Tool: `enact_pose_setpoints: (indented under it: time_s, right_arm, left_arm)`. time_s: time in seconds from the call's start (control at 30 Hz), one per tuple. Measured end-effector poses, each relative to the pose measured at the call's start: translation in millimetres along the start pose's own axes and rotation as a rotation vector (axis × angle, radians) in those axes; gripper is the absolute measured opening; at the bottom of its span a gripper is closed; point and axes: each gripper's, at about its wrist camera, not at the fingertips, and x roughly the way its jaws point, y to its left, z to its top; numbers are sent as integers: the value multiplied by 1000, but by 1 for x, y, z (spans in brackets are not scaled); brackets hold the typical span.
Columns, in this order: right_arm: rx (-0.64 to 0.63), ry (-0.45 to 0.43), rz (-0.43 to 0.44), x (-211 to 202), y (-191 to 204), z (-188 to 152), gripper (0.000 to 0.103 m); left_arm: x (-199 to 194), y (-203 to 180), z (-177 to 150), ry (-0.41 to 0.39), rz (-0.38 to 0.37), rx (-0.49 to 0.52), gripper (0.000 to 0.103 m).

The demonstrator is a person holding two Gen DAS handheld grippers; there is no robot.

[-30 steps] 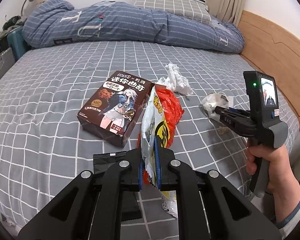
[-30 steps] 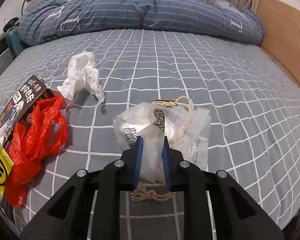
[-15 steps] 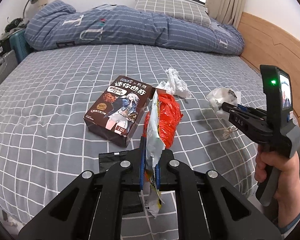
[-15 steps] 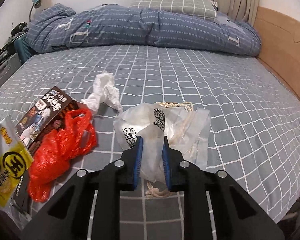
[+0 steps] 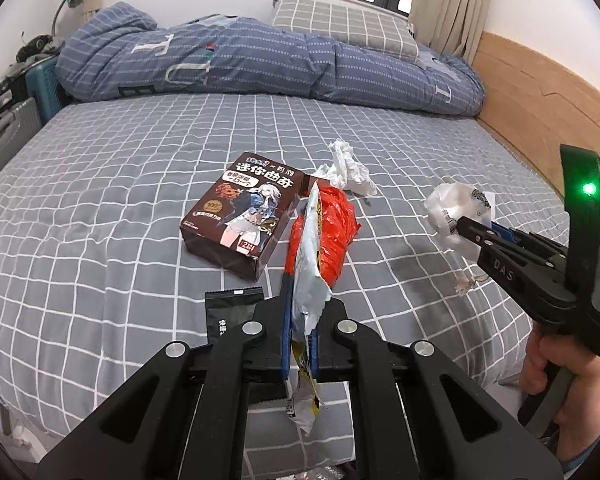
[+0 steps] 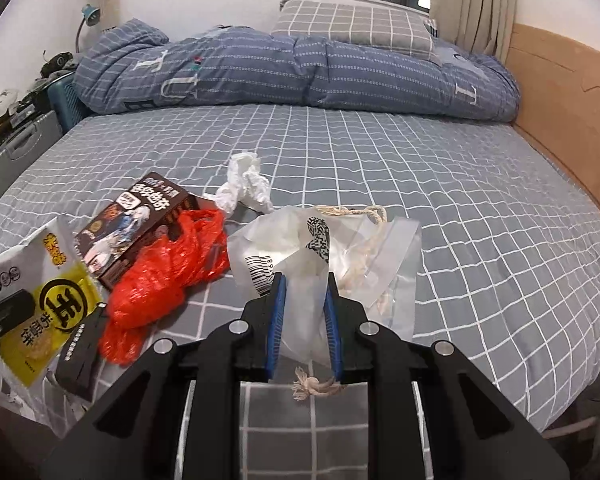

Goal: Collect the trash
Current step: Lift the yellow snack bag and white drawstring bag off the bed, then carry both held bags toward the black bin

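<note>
My left gripper [image 5: 300,312] is shut on a white and yellow snack wrapper [image 5: 309,264], held edge-on above the bed; the wrapper also shows in the right wrist view [image 6: 40,296]. My right gripper [image 6: 303,300] is shut on a clear plastic bag [image 6: 340,248] with a barcode and string, lifted off the bed; the bag also shows in the left wrist view [image 5: 452,208]. On the bed lie a brown snack box [image 5: 242,208], a red plastic bag [image 5: 332,232], a crumpled white tissue [image 5: 346,168] and a black sachet [image 5: 230,310].
The grey checked bed sheet [image 5: 120,200] carries a rolled blue duvet [image 5: 260,64] and a pillow [image 5: 340,26] at the far end. A wooden bed frame [image 5: 540,104] runs along the right. Suitcases [image 5: 8,132] stand at the left.
Both grippers have risen and pulled back from the bed, carrying the wrapper and the clear bag. The bed items look smaller and farther away.
</note>
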Motion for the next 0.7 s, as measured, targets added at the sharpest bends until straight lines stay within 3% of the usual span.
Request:
enact_pose_setpoints:
  time_s: [0.4,0.7]
  right_arm:
    - [-5,-21,20,-35,6,-19,18]
    - [-9,-28,34,-58,12,-33,18]
  left_arm:
    - [-32,0,-23,-16,13,-7,6]
    - [-41,4,-38,-26,62,-31,6]
